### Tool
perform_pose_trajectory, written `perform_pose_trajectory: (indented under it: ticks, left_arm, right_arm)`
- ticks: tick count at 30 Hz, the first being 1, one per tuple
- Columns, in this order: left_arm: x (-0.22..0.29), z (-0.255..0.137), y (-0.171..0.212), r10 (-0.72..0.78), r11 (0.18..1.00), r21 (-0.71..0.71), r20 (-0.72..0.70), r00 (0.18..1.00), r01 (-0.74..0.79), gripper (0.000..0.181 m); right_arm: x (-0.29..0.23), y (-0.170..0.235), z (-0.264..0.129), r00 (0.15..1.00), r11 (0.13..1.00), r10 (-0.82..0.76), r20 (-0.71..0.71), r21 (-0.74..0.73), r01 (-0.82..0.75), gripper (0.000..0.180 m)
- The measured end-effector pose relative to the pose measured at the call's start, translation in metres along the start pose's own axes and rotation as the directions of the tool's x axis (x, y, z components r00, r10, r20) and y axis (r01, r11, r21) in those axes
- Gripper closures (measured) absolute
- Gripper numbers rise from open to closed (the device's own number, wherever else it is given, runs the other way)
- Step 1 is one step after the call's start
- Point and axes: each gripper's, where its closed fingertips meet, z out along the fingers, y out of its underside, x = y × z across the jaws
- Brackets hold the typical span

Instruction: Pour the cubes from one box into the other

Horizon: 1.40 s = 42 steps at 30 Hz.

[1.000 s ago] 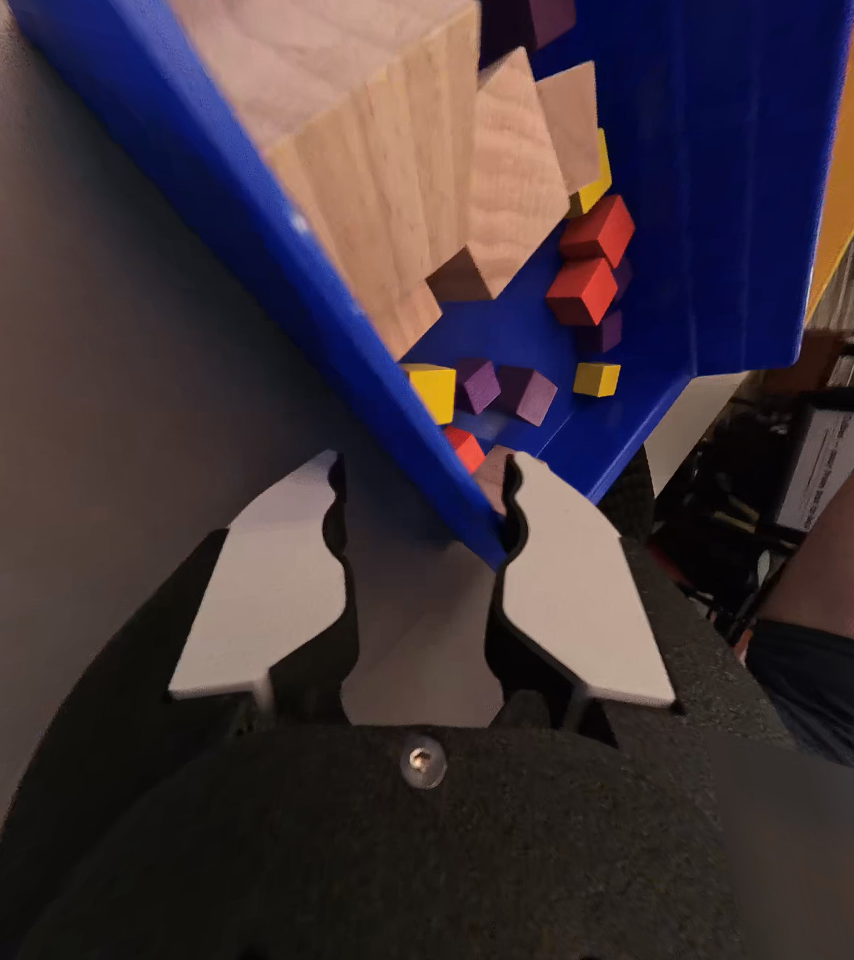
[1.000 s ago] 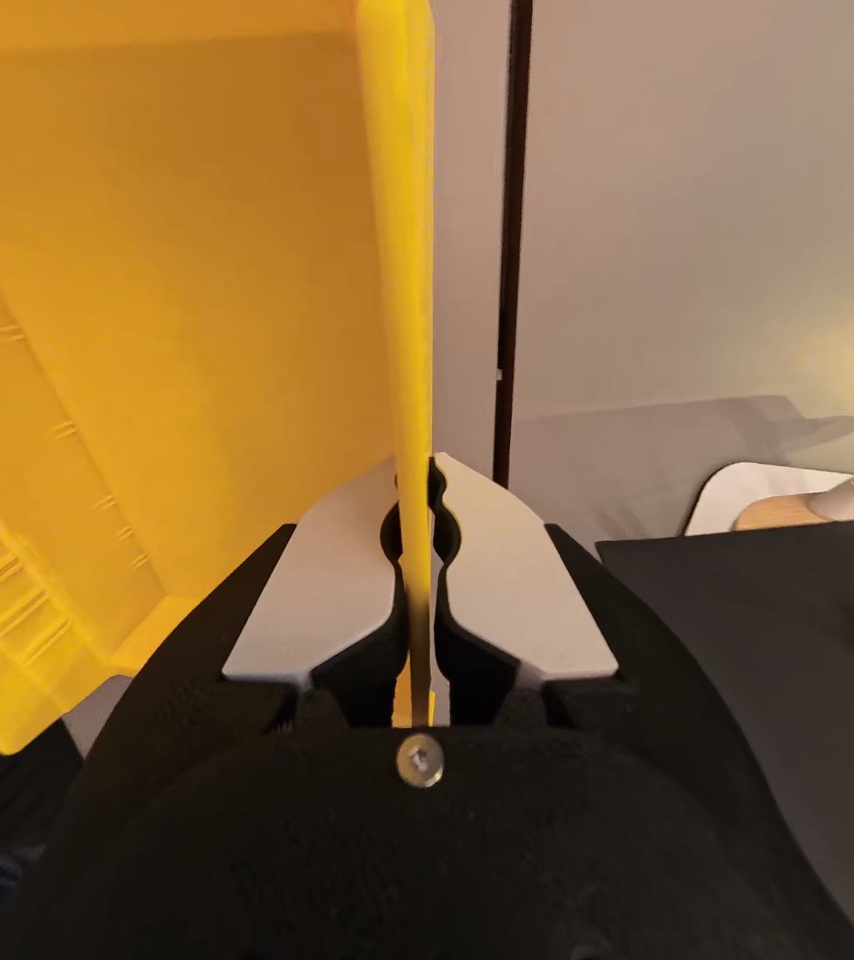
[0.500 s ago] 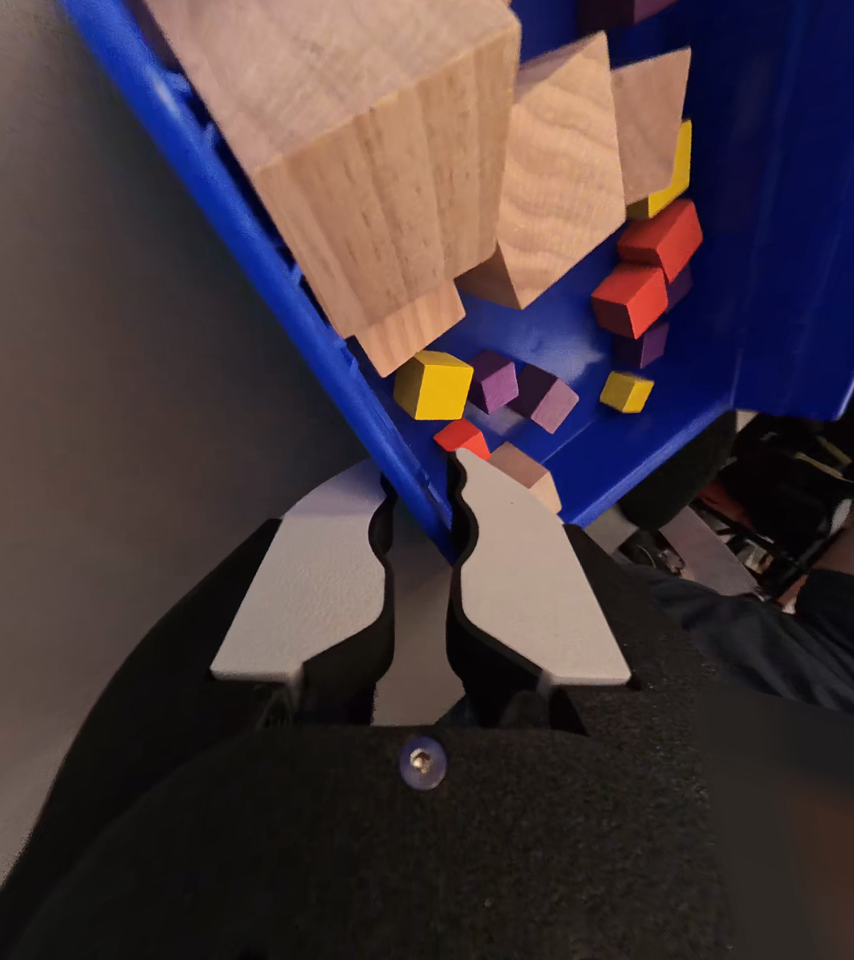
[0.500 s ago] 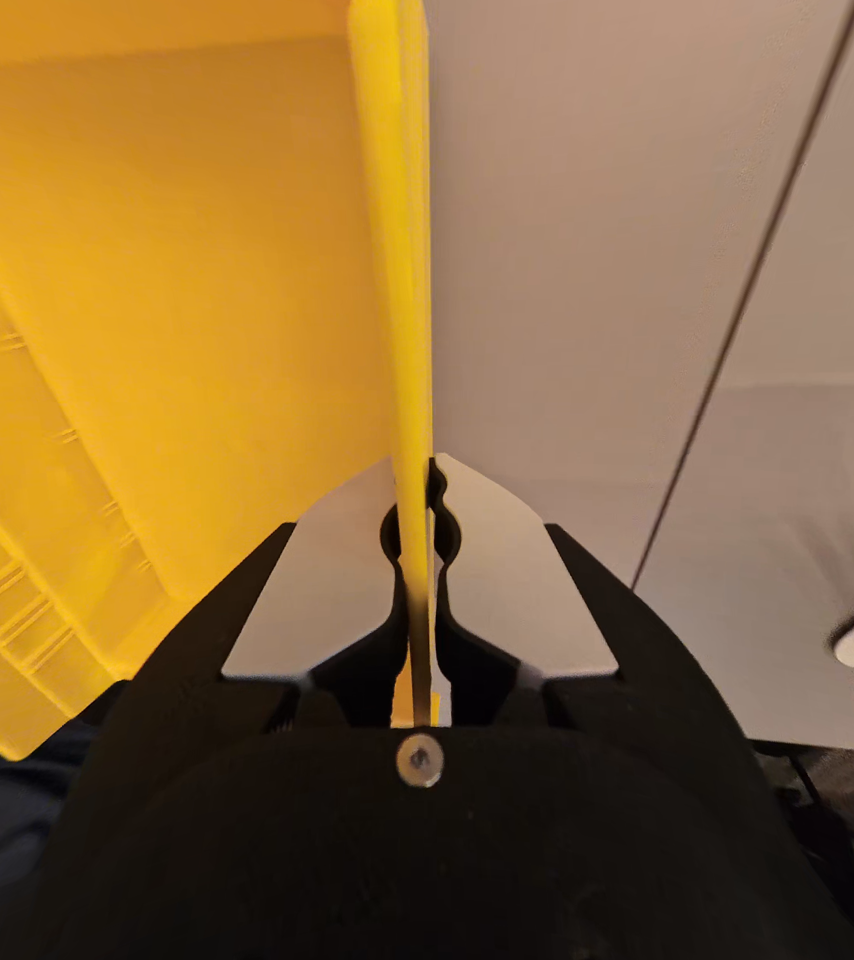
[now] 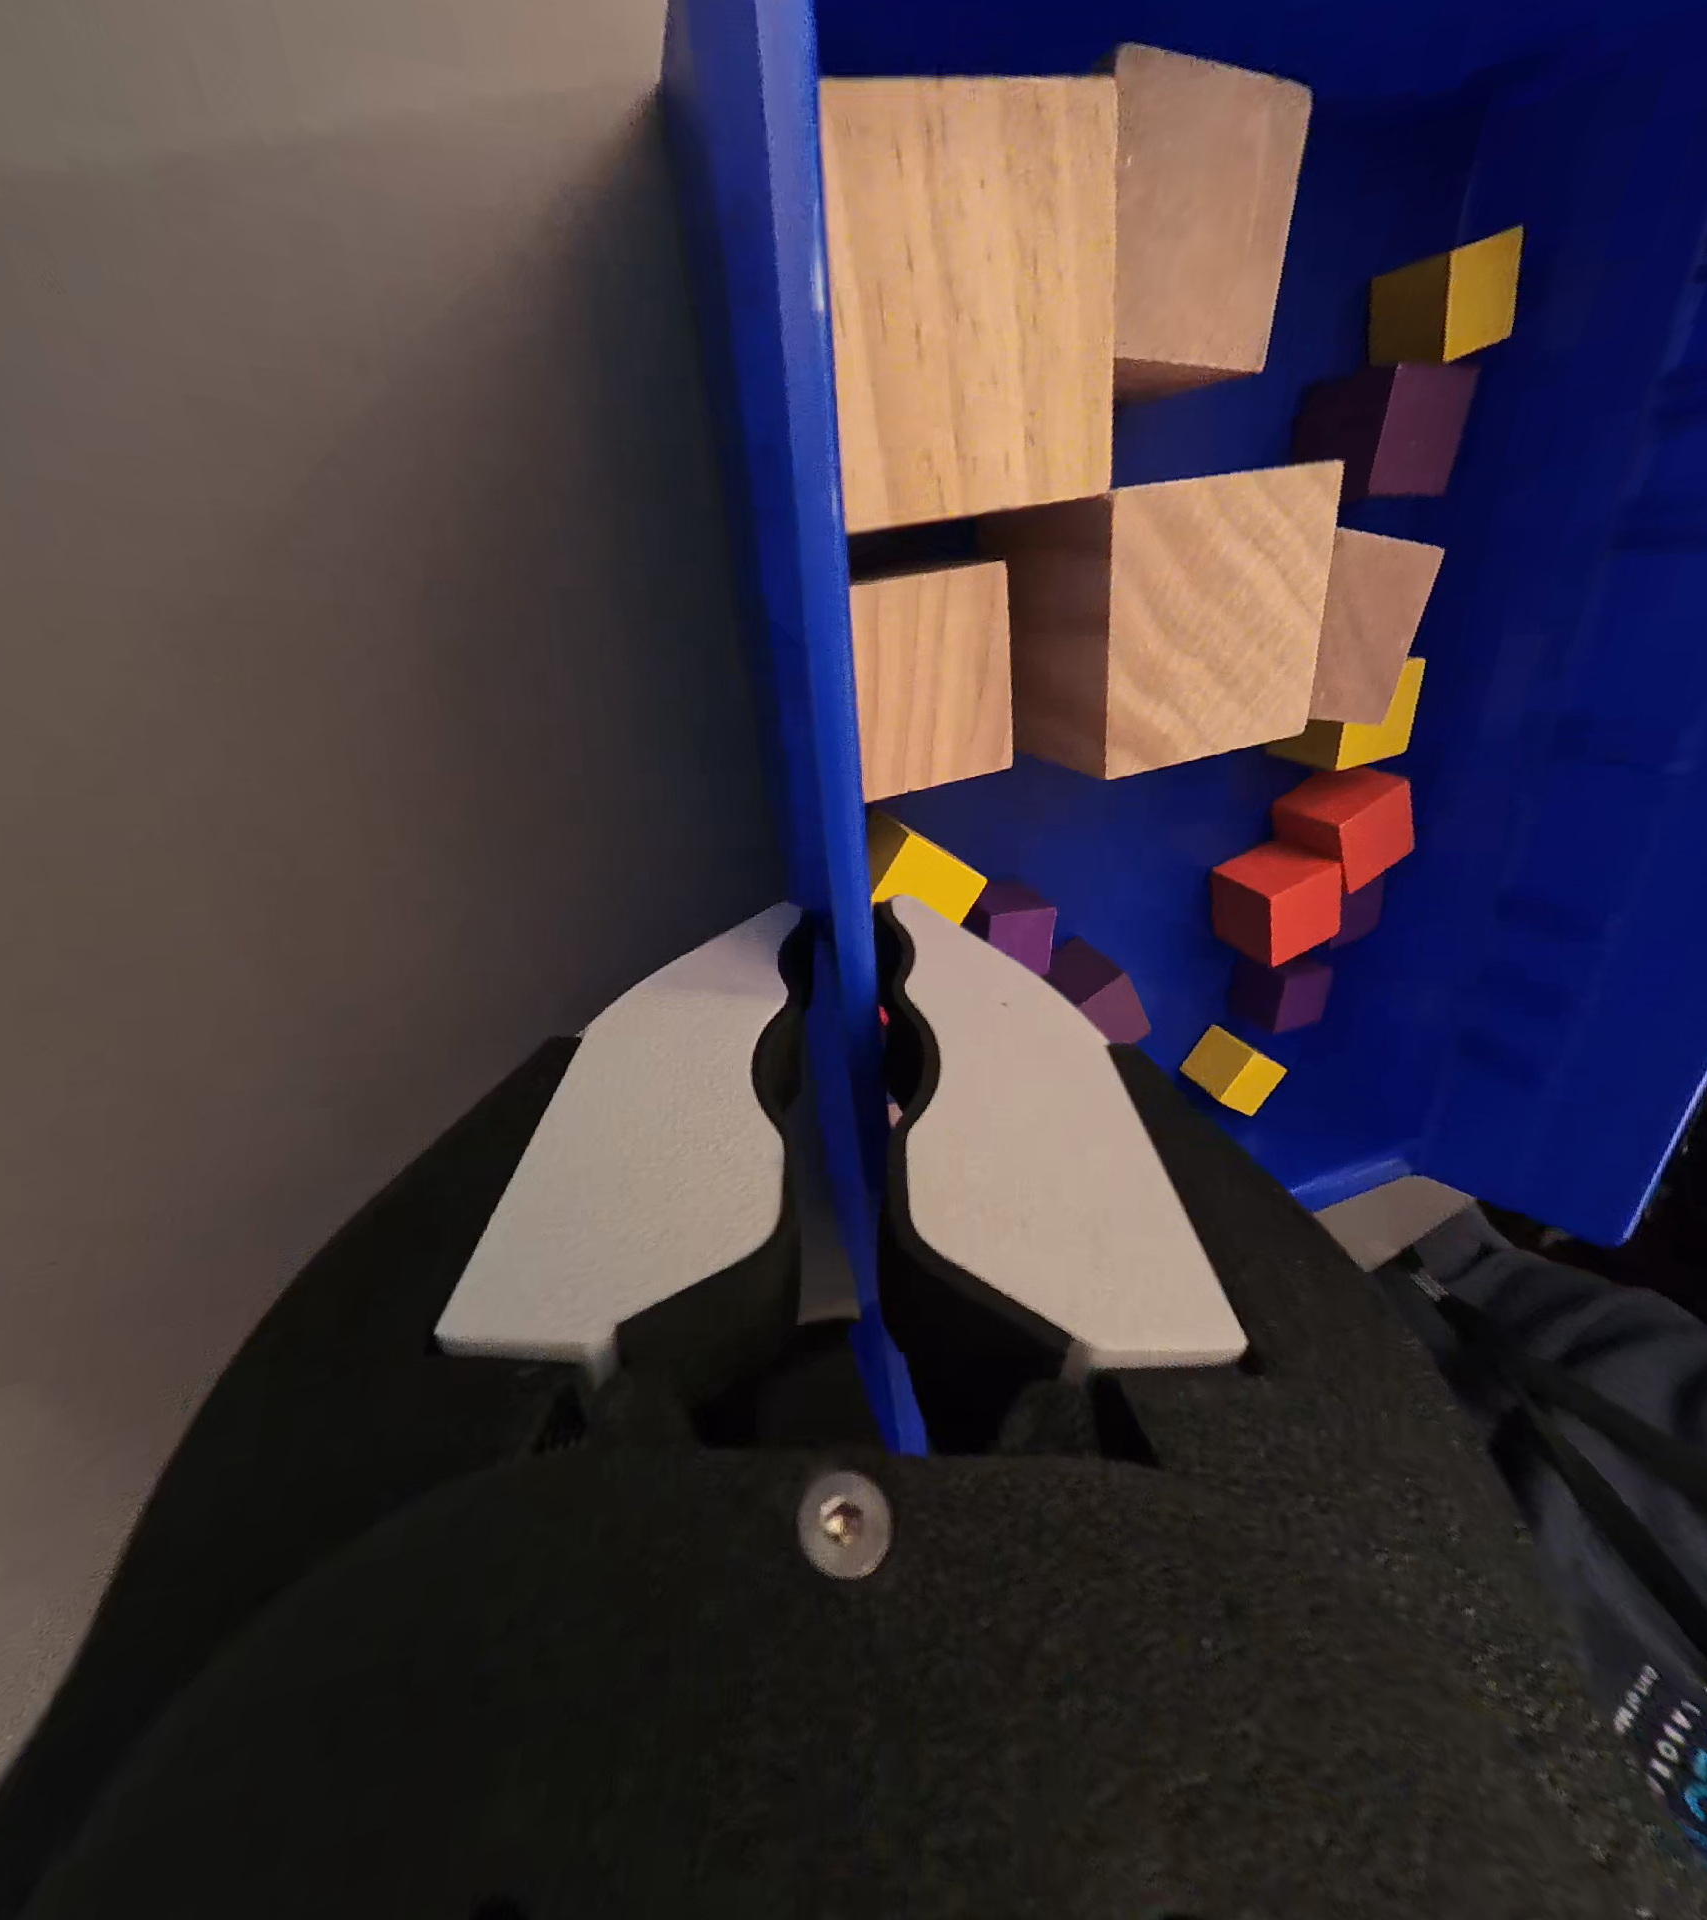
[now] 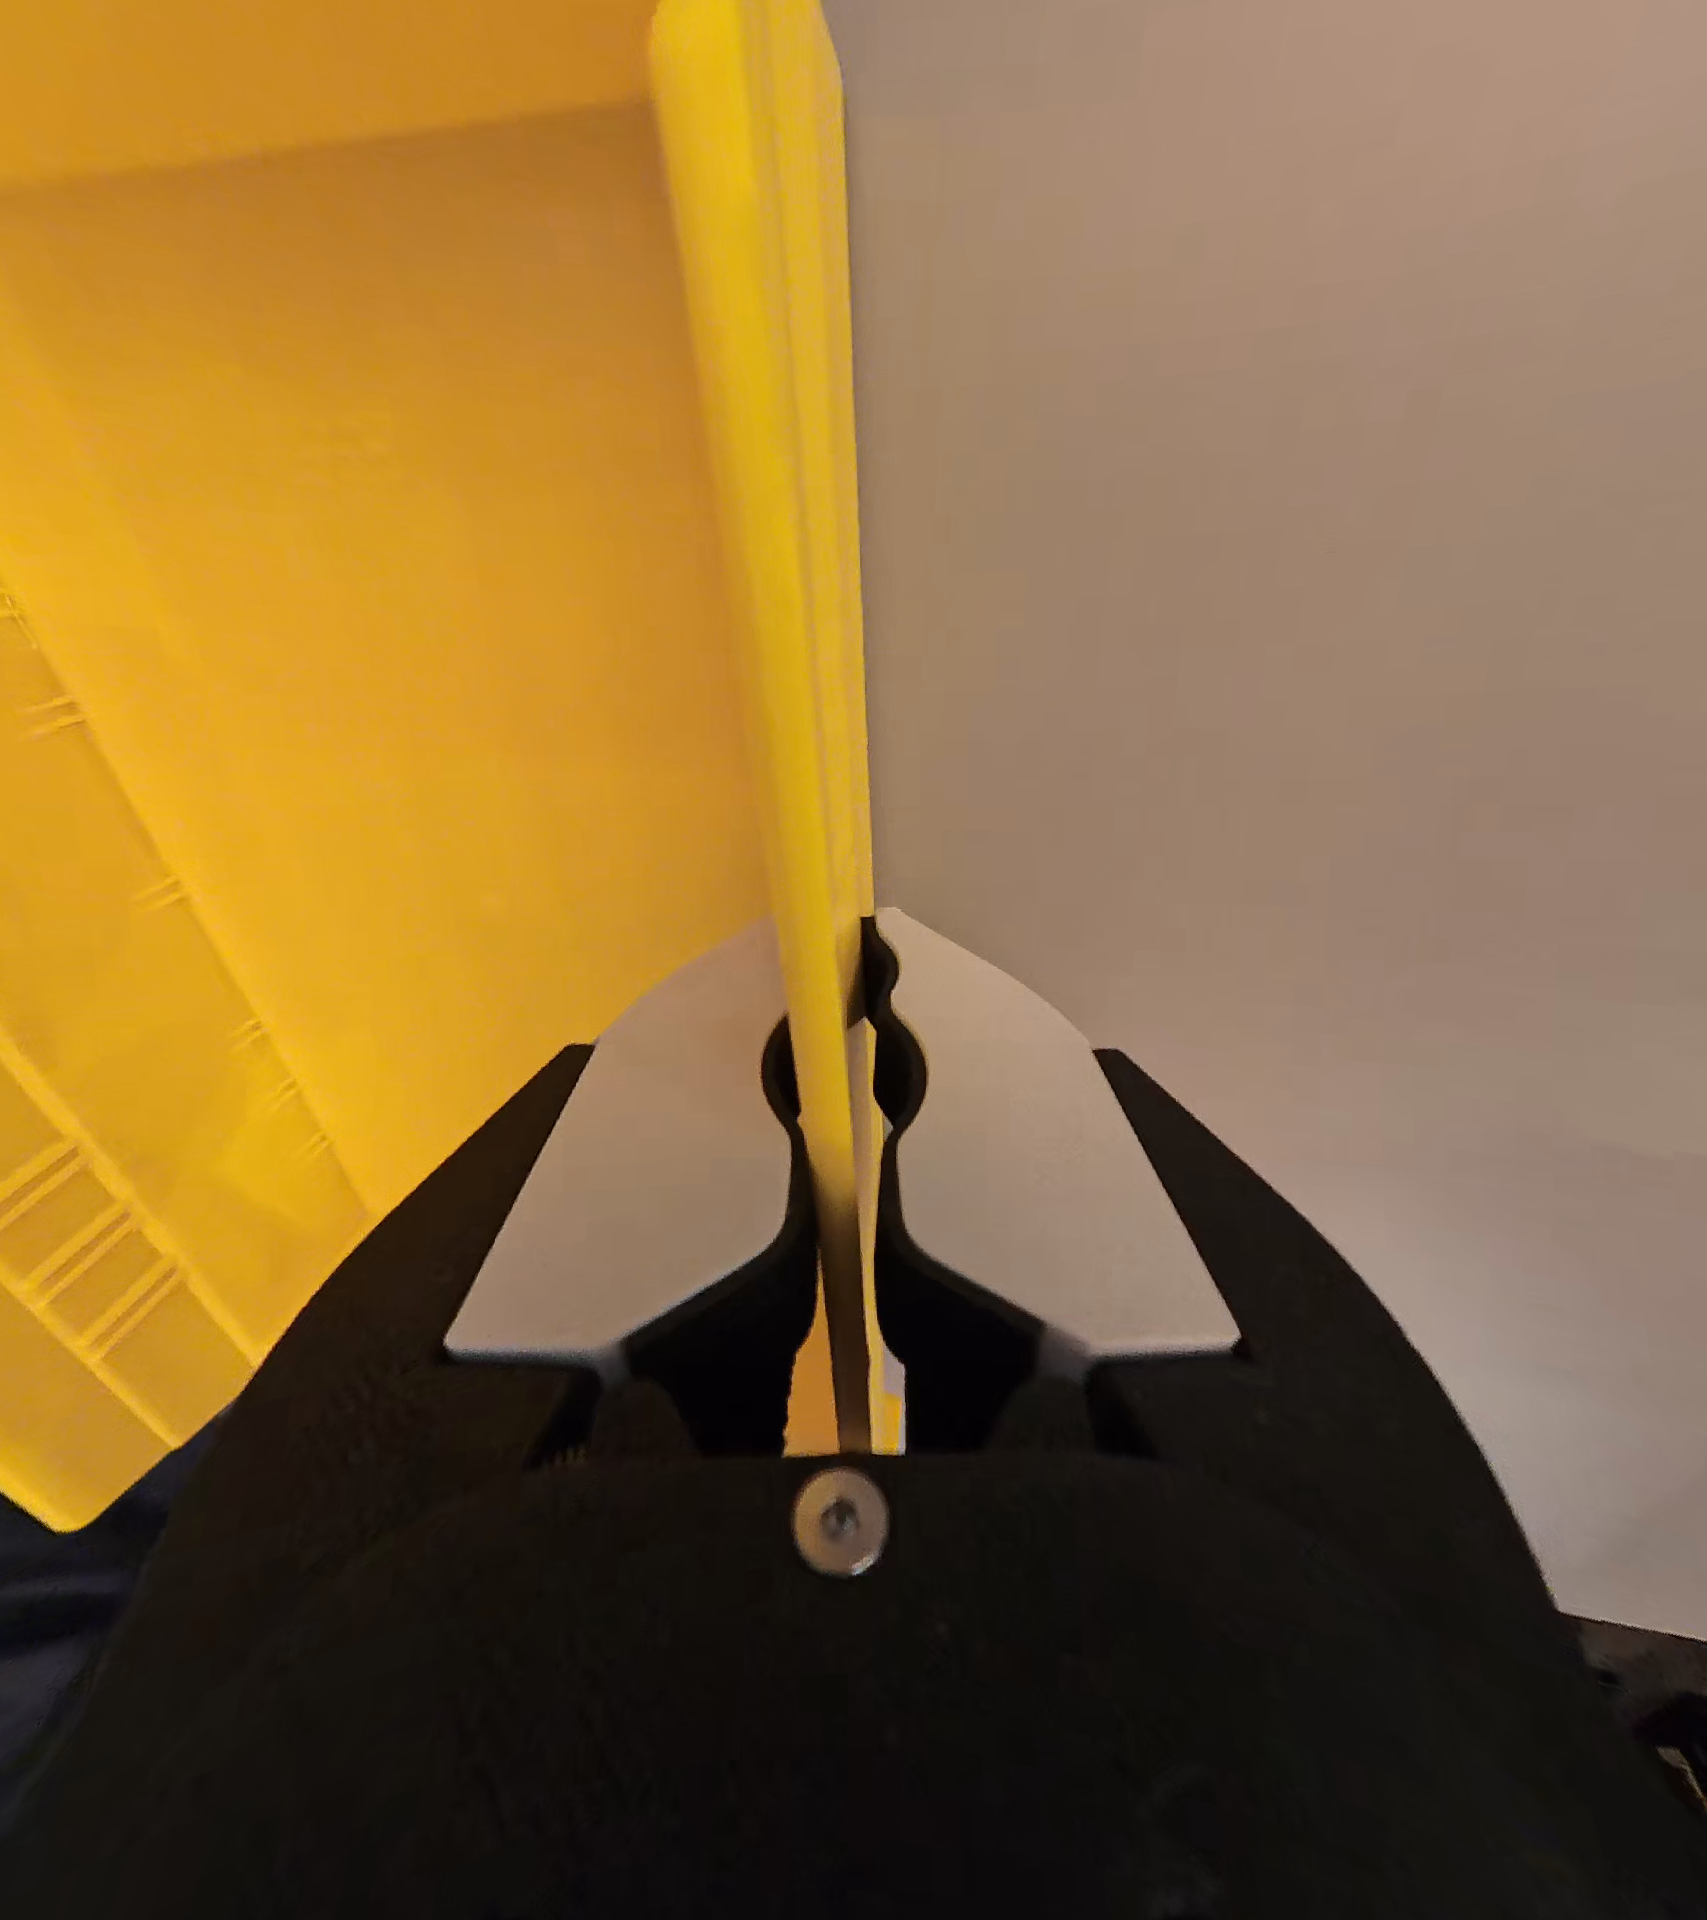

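Two boxes are each held by one side wall. The blue box (image 5: pixel 1597 644) has its left wall clamped between the closed fingers of the left gripper (image 5: pixel 841 920), the wall running straight up from between the tips so the box floor faces the camera. Inside it, five large plain wooden cubes (image 5: pixel 974 301) crowd the left and upper part, the nearest pressed against the gripped wall. Small coloured cubes lie scattered around them: yellow cubes (image 5: pixel 1446 296) at the upper right, under the wooden pile, beside the fingertip and low near the open end; purple cubes (image 5: pixel 1400 426) to the right and along the inner finger; two red cubes (image 5: pixel 1280 899) touching each other at the right. A sliver of red shows between the wall and the inner finger.

The yellow box (image 6: pixel 309 582) is pinched on its right wall by the right gripper (image 6: pixel 844 920), fingers shut tight on the thin plastic. Its visible interior holds no cubes; ribbed moulding runs along the lower left. A pale wall (image 6: pixel 1348 623) fills the background, and dark clothing (image 5: pixel 1659 1507) shows at lower right of the left wrist view.
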Motion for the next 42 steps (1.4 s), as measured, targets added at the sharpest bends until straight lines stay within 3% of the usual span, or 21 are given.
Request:
perform_pose_trajectory:
  ticks: [8,13,16,20,23,25,26,29,31,32,33,36,38,42]
  left_arm:
    - [-0.07,-0.031,0.037,-0.109,0.99,0.094,0.017,0.994,0.107,0.17]
    - [-0.097,-0.044,0.053,-0.178,0.968,0.168,-0.063,0.982,0.186,0.165]
    - [-0.106,-0.049,0.06,-0.197,0.954,0.209,-0.107,0.975,0.216,0.162]
    - [-0.113,-0.053,0.068,-0.203,0.941,0.24,-0.159,0.966,0.238,0.158]
    - [-0.116,-0.056,0.07,-0.211,0.93,0.263,-0.194,0.958,0.258,0.156]
    - [-0.116,-0.056,0.071,-0.207,0.928,0.271,-0.203,0.957,0.258,0.155]
    - [-0.116,-0.056,0.071,-0.199,0.929,0.272,-0.203,0.959,0.25,0.155]
    - [-0.116,-0.056,0.071,-0.184,0.937,0.263,-0.191,0.964,0.231,0.154]
    - [-0.116,-0.056,0.072,-0.177,0.943,0.25,-0.183,0.967,0.22,0.154]
    - [-0.116,-0.056,0.072,-0.177,0.944,0.245,-0.182,0.967,0.219,0.155]
    - [-0.116,-0.056,0.072,-0.18,0.945,0.24,-0.182,0.967,0.221,0.155]
    - [-0.116,-0.055,0.072,-0.194,0.95,0.212,-0.178,0.965,0.23,0.155]
    - [-0.117,-0.055,0.073,-0.197,0.956,0.19,-0.155,0.968,0.225,0.156]
    - [-0.124,-0.055,0.07,-0.166,0.972,0.166,-0.034,0.986,0.169,0.164]
  right_arm:
    - [-0.048,-0.006,0.008,0.999,0.999,-0.036,0.014,-0.024,0.037,0.172]
    - [-0.063,-0.004,0.013,0.997,0.998,-0.06,0.05,-0.013,0.061,0.158]
    - [-0.059,0.002,0.019,0.994,0.993,-0.11,0.001,-0.031,0.11,0.163]
    - [-0.051,-0.005,0.011,0.992,0.993,-0.106,-0.068,0.04,0.109,0.165]
    - [-0.047,-0.028,-0.028,0.977,0.959,-0.12,-0.179,0.233,0.16,0.161]
    - [-0.055,-0.044,-0.075,0.947,0.879,-0.119,-0.297,0.412,0.239,0.159]
    - [-0.068,-0.052,-0.104,0.928,0.8,-0.115,-0.354,0.521,0.298,0.159]
    - [-0.158,-0.054,-0.184,0.876,0.388,-0.186,-0.445,0.786,0.482,0.161]
    - [-0.241,-0.04,-0.204,0.822,0.112,-0.348,-0.451,0.851,0.514,0.16]
    - [-0.281,-0.034,-0.201,0.79,0.056,-0.443,-0.424,0.866,0.497,0.156]
    - [-0.314,-0.03,-0.187,0.776,0.093,-0.524,-0.35,0.883,0.46,0.147]
    - [-0.402,-0.013,-0.122,0.707,0.368,-0.707,-0.033,0.836,0.407,0.126]
    - [-0.44,-0.005,-0.076,0.685,0.53,-0.72,0.113,0.726,0.437,0.126]
    - [-0.477,-0.006,-0.01,0.724,0.723,-0.639,0.26,0.525,0.45,0.119]
